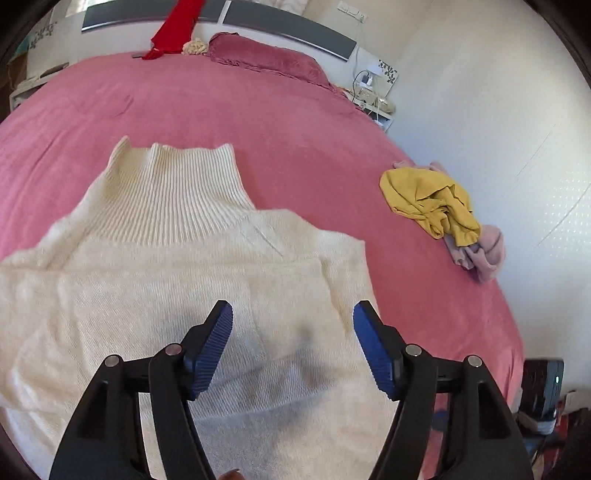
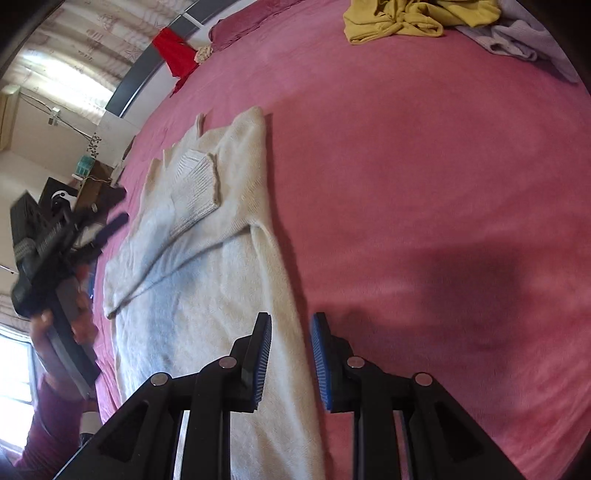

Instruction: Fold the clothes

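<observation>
A cream turtleneck sweater (image 1: 166,277) lies flat on the pink bed (image 1: 295,129), with its ribbed collar (image 1: 173,192) pointing towards the headboard. My left gripper (image 1: 292,308) hovers over the sweater's body, open, with nothing between its blue pads. In the right wrist view the sweater (image 2: 207,295) has one sleeve folded across its chest, the ribbed cuff (image 2: 195,184) on top. My right gripper (image 2: 291,317) hangs above the sweater's right edge, its jaws a little apart and holding nothing. The left gripper (image 2: 120,206) shows blurred at the left, held by a hand (image 2: 79,328).
A crumpled yellow garment (image 1: 428,203) lies on a pale pink one (image 1: 484,254) near the bed's right edge. A dark pink pillow (image 1: 266,55) and a red cloth (image 1: 173,29) sit at the headboard. A bedside table (image 1: 373,99) with cables stands beyond the bed's corner.
</observation>
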